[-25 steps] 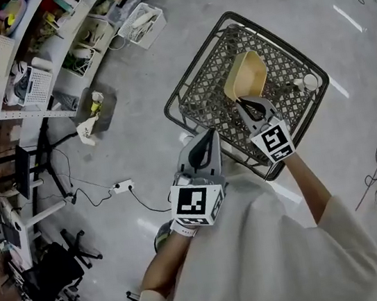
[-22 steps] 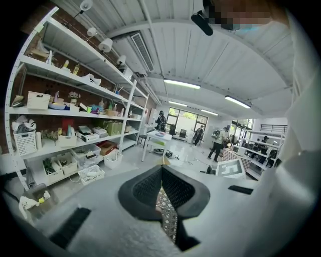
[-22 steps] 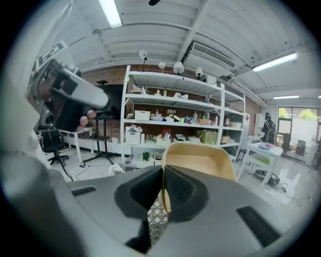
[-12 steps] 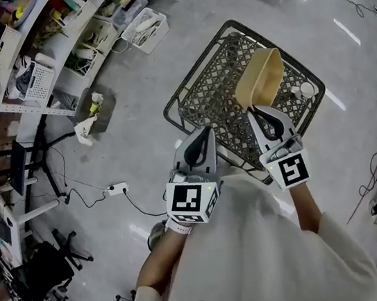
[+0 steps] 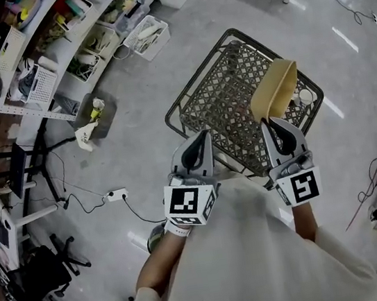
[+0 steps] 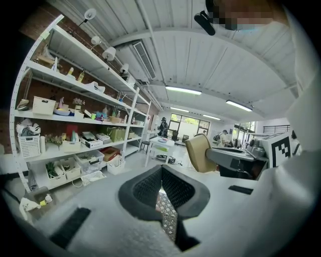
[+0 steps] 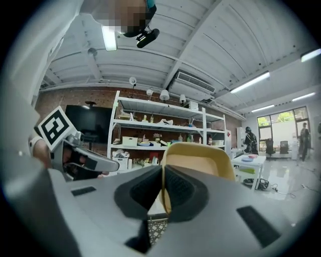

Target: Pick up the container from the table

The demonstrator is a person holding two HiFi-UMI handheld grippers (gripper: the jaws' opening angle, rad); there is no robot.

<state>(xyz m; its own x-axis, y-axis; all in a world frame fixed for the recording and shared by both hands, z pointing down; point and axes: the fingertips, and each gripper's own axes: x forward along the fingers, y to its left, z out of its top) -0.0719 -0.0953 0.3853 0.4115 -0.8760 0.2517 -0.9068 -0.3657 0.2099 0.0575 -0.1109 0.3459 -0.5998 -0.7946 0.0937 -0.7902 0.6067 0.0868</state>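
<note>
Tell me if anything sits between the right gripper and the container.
Nothing visible does. The right gripper has its jaws shut on the rim of the container, which is held up off the wire table. The left gripper is shut on nothing, off to the side.

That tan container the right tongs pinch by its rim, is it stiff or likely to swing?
Probably stiff and light: the container holds its shape gripped by one rim in the right tongs. That narrow edge grip may let it pivot.
</note>
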